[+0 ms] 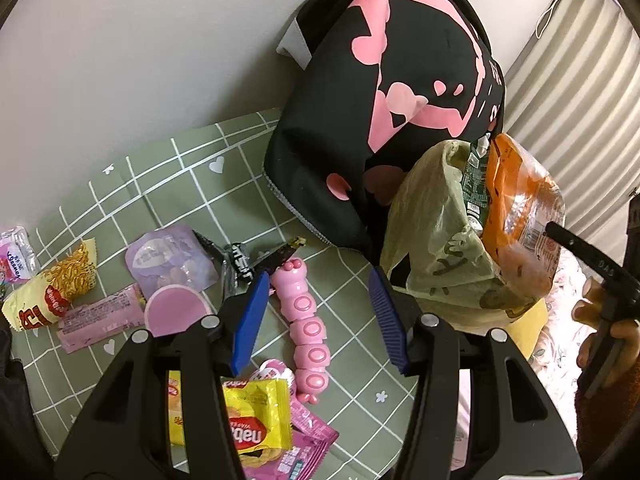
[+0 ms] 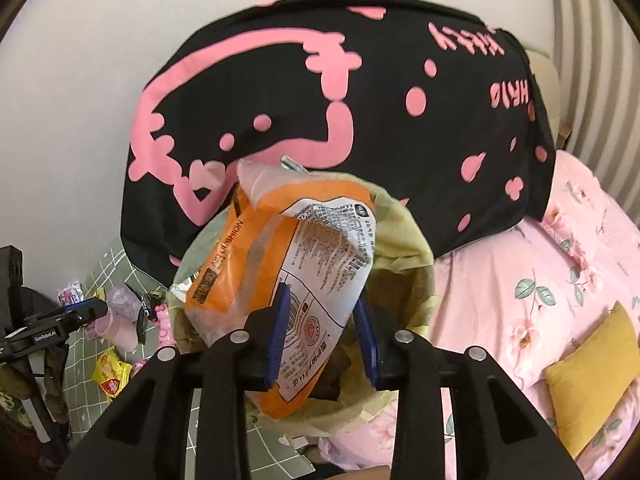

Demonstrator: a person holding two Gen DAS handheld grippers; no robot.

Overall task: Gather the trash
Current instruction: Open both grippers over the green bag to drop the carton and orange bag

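Note:
My right gripper [image 2: 324,300] is shut on an orange and white plastic package [image 2: 280,264] and holds it over the mouth of a yellowish trash bag [image 2: 404,232]. The package [image 1: 520,208] and bag [image 1: 432,232] also show in the left wrist view, at the right. My left gripper [image 1: 318,276] is open and empty above the green checked table [image 1: 168,184], over a pink caterpillar toy [image 1: 304,320]. Wrappers lie on the table: a yellow noodle packet [image 1: 48,292], a pink wrapper [image 1: 100,320], a purple pouch [image 1: 168,260], a yellow snack packet [image 1: 256,420].
A black and pink bag [image 1: 400,92] stands against the wall behind the trash bag. A pink cup [image 1: 176,312] lies by the wrappers. A pink flowered bed [image 2: 540,280] with a yellow cushion [image 2: 592,372] is to the right. Striped curtain [image 1: 568,92] at far right.

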